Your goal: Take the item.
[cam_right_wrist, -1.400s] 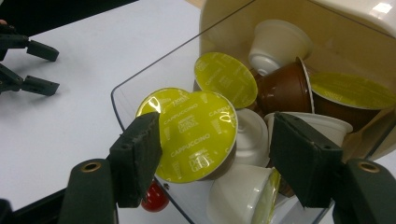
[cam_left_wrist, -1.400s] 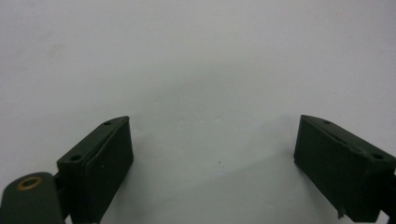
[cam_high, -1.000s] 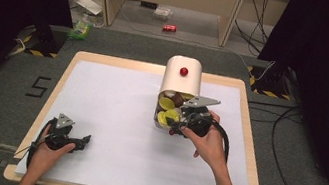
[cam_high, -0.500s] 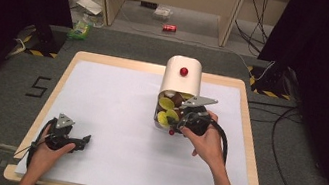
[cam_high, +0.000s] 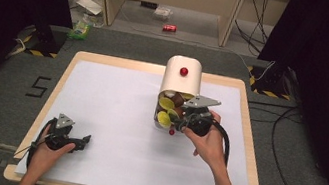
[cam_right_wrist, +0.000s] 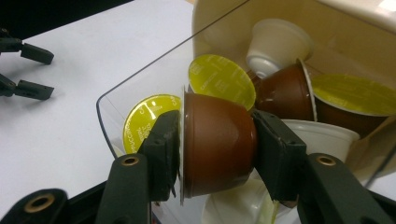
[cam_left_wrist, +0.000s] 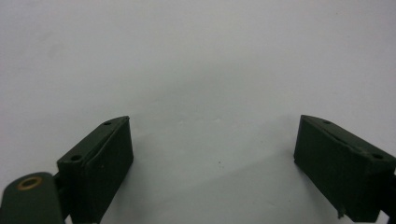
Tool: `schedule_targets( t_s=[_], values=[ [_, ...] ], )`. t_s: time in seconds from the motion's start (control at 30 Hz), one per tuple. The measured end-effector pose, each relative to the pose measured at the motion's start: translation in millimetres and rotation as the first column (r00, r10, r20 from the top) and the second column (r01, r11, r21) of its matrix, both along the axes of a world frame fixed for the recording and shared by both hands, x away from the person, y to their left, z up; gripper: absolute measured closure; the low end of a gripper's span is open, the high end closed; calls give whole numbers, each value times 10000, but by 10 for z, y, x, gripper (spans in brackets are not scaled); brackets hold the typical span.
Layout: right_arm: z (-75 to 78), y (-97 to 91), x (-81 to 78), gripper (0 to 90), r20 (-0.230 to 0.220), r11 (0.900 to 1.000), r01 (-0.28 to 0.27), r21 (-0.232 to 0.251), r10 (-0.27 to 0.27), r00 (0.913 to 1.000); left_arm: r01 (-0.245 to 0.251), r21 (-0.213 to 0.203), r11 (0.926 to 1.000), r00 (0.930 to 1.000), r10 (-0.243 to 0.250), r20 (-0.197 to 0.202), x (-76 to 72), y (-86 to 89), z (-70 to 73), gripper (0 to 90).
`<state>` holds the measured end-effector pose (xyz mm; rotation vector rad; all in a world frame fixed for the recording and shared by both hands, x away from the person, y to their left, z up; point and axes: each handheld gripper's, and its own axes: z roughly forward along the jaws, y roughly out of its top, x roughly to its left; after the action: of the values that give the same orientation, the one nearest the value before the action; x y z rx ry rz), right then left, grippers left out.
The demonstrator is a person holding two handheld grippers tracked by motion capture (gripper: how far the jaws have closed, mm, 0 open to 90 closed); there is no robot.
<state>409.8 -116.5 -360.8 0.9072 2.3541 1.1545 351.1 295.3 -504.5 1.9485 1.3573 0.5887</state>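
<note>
1. Between the jaws of the right claw (cam_right_wrist: pixel 217 144) sits a brown coffee pod (cam_right_wrist: pixel 217 144), pinched tight on both sides, at the mouth of the white pod box (cam_high: pixel 182 78).
2. The right claw view shows more pods behind it: a yellow-lidded pod (cam_right_wrist: pixel 222 80), a white pod (cam_right_wrist: pixel 275 44) and another brown pod (cam_right_wrist: pixel 285 93), all inside a clear front tray (cam_right_wrist: pixel 140 88).
3. From the high view these pods are tiny and hard to tell apart, and the right hand (cam_high: pixel 209 143) hides the held pod.
4. The left claw (cam_left_wrist: pixel 212 158) has its jaws wide apart over the white tabletop (cam_left_wrist: pixel 196 56), holding nothing. It rests near the front left corner, well apart from the box.
5. Both hands sit where they were a second ago.
</note>
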Motion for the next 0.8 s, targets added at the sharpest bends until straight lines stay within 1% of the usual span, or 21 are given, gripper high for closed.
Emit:
schedule_targets(
  t_s=[0.23, 0.3, 0.33, 0.4, 0.43, 0.47, 0.57, 0.8],
  values=[
    [134, -126, -69, 536, 415, 9996, 38, 280, -50, 9991, 1, 4, 10000, 10000, -1, -4, 0, 1, 0, 110],
    [171, -167, -93, 536, 513, 9994, 90, 337, -108, 9986, 3, -3, 10000, 10000, -3, 0, 0, 0, 0, 110],
    [204, -218, -112, 536, 624, 9990, 165, 411, -190, 9979, 1, -1, 10000, 10000, -1, 0, 0, 0, 0, 110],
    [220, -245, -120, 536, 649, 9988, 189, 444, -218, 9977, 0, -3, 10000, 10000, 0, -1, 0, 0, 0, 110],
    [247, -296, -130, 536, 745, 9982, 270, 543, -311, 9967, 1, -2, 10000, 10000, -1, 0, 0, 0, 0, 109],
    [247, -296, -130, 536, 745, 9982, 270, 543, -311, 9967, 0, -4, 10000, 10000, 0, 1, 0, 0, 0, 109],
    [286, -380, -143, 537, 817, 9973, 385, 631, -436, 9957, 0, -2, 10000, 10000, 0, 0, 0, 0, 0, 110],
    [320, -601, -153, 536, 912, 9933, 867, 769, -936, 9914, 0, -5, 10000, 10000, 0, 0, 0, 0, 0, 110]
  ],
)
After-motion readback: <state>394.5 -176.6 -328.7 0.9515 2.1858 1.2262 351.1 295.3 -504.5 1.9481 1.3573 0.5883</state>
